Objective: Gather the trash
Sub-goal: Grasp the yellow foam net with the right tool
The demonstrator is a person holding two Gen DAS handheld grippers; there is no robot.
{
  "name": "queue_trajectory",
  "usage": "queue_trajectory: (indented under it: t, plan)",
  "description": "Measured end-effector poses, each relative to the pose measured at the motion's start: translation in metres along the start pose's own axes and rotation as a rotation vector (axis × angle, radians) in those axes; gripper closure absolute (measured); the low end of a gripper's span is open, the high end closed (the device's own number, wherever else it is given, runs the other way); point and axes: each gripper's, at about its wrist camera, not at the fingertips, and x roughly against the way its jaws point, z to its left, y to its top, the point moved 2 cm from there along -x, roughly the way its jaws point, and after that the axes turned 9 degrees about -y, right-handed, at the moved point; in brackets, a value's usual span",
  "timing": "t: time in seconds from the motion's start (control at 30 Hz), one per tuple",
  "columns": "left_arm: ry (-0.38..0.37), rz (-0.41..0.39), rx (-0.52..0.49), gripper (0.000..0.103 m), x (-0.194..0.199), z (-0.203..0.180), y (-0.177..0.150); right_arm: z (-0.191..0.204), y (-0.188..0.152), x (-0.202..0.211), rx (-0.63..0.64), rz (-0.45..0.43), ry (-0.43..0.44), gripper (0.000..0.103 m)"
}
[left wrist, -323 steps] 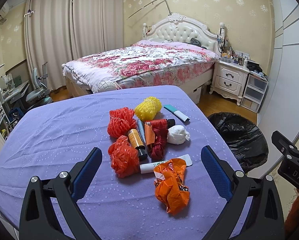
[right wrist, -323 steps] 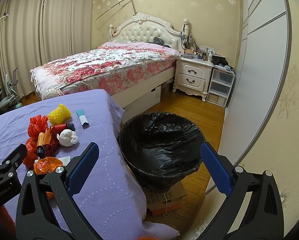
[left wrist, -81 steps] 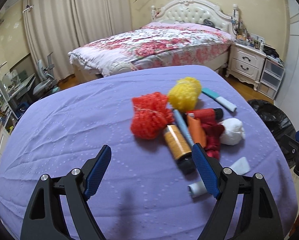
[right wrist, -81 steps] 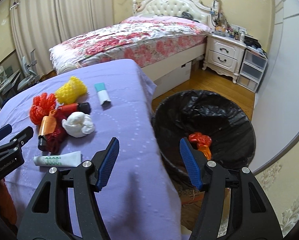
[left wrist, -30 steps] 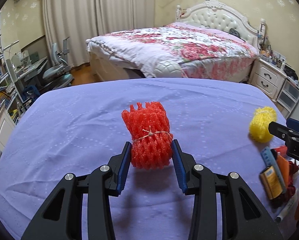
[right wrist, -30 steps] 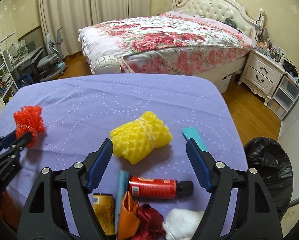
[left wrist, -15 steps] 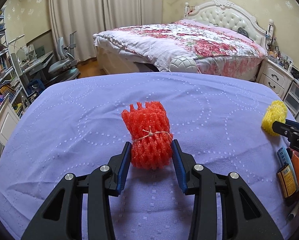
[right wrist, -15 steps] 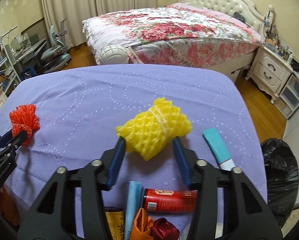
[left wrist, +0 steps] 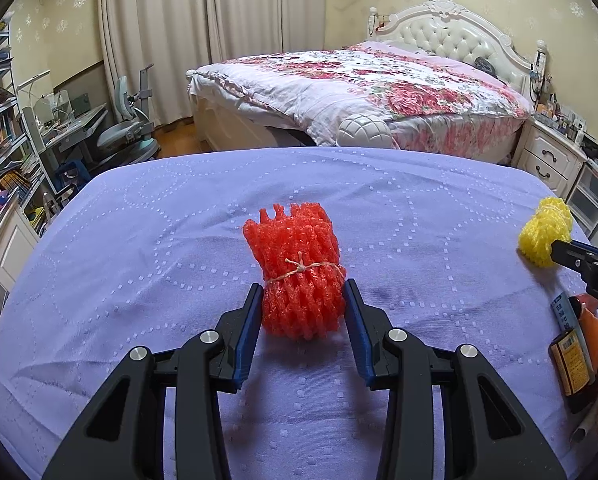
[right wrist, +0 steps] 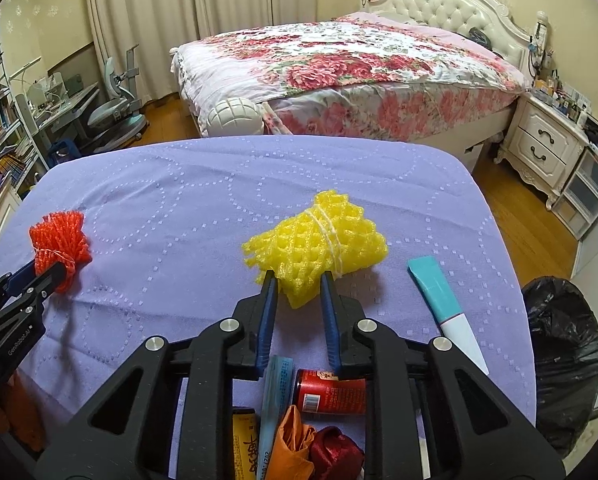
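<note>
Right gripper (right wrist: 295,280) jaws just closed onto yellow foam net (right wrist: 319,236); left gripper (left wrist: 301,308) clamps red foam net (left wrist: 299,272); both ready for the bin (right wrist: 563,344).

A home bedroom: a floral-quilted bed (left wrist: 363,84) with tufted headboard (left wrist: 451,36), white nightstand (right wrist: 539,144), drawn curtains (left wrist: 203,32), patterned wallpaper.

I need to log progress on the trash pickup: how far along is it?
Midway. In hand: the left gripper jaws clamp the red foam net, the right gripper jaws have just closed on the yellow foam net. Left on the table: teal tube, red can. Bin contents unseen.
</note>
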Motion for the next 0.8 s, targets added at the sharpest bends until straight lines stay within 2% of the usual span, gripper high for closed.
queue_trajectory:
  t: [0.43, 0.8]
  plan:
    - [-0.025, -0.032, -0.026, 0.062, 0.016, -0.015, 0.003, -0.015, -0.005, 0.028, -0.025, -0.048, 0.002, 0.088]
    - [-0.101, -0.081, -0.074, 0.062, 0.039, -0.059, 0.008, -0.058, -0.015, 0.075, -0.072, -0.126, -0.038, 0.088]
